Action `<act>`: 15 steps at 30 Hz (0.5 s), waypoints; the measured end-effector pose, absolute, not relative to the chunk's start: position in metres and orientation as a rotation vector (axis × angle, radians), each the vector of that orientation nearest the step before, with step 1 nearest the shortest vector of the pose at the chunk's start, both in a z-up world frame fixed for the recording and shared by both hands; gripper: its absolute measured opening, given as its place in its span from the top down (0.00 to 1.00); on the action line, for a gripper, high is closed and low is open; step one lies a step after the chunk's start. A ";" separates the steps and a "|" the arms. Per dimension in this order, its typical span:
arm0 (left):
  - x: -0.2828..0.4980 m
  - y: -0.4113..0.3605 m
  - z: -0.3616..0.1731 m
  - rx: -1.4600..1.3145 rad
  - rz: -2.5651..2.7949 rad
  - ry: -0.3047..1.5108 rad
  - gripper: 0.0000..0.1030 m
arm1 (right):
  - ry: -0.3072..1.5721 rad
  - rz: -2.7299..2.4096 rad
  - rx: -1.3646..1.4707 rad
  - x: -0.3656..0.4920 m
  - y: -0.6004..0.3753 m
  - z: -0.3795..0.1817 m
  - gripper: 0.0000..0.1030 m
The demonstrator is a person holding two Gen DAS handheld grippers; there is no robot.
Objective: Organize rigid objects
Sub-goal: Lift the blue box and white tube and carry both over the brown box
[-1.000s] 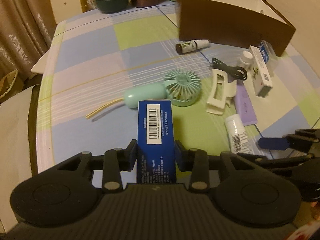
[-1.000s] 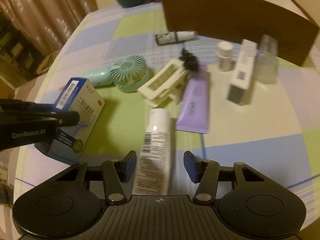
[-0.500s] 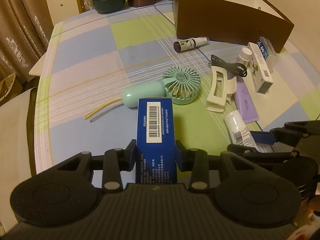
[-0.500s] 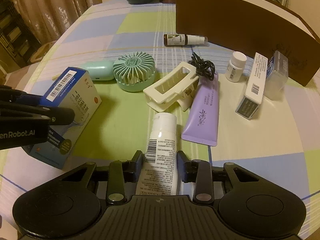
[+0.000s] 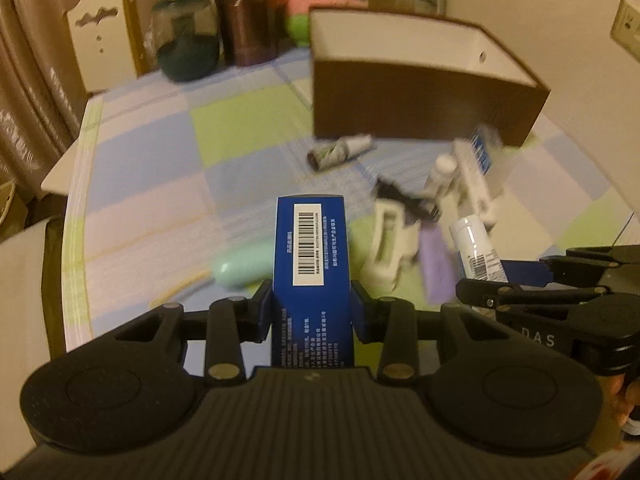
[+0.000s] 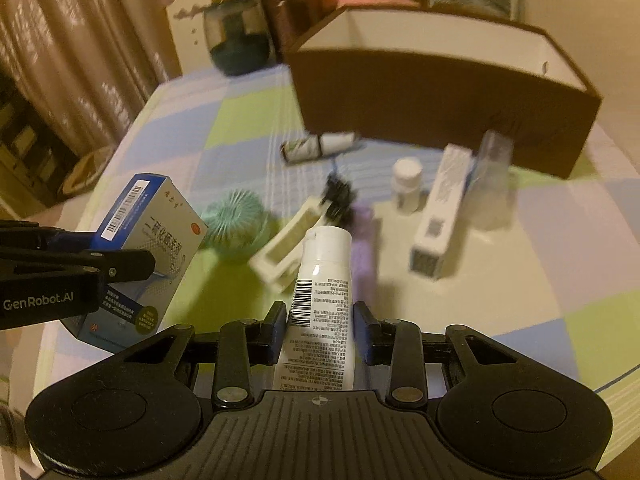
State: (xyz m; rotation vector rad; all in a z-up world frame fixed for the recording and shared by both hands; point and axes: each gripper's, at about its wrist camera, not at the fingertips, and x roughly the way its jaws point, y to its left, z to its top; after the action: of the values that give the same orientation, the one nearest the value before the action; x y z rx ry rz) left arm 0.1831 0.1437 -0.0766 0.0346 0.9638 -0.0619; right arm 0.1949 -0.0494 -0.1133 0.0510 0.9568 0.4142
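The left gripper [image 5: 312,308] is clamped on the blue box [image 5: 310,256] and the right gripper [image 6: 320,326], jaws just closed, on the white tube [image 6: 322,280]; both are raised off the surface [image 6: 500,292], likely bound for the brown bin [image 6: 440,96] at 12 o'clock

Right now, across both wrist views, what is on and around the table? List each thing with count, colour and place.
Blue box: 1, blue and white, in the left gripper.
White tube: 1, white, in the right gripper.
Storage box: 1, brown outside, white inside, far side of table.
Handheld fan: 1, mint green, mid-table.
Hair claw: 1, cream, beside the fan.
Purple tube: 1, lilac, behind the white tube.
Spray bottle: 1, dark and white, lying before the storage box.
Pill bottle: 1, white, upright.
Long carton: 1, white, lying.
Black cable: 1, coiled.
Left gripper: 1, black.
Right gripper: 1, black.
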 end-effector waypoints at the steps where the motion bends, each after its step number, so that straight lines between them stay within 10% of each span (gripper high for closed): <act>1: 0.188 0.139 -0.071 0.036 -0.070 0.954 0.65 | 0.948 0.413 0.057 0.198 -0.054 -0.109 0.65; 15: 0.293 0.063 0.001 0.008 -0.094 0.774 0.65 | 0.784 0.399 0.138 0.297 -0.138 -0.030 0.65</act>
State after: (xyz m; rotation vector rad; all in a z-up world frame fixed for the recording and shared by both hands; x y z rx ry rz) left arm 0.2930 0.0629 0.0015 0.0081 0.7743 -0.0936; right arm 0.2973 -0.1377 -0.0302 0.1379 0.7837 0.3988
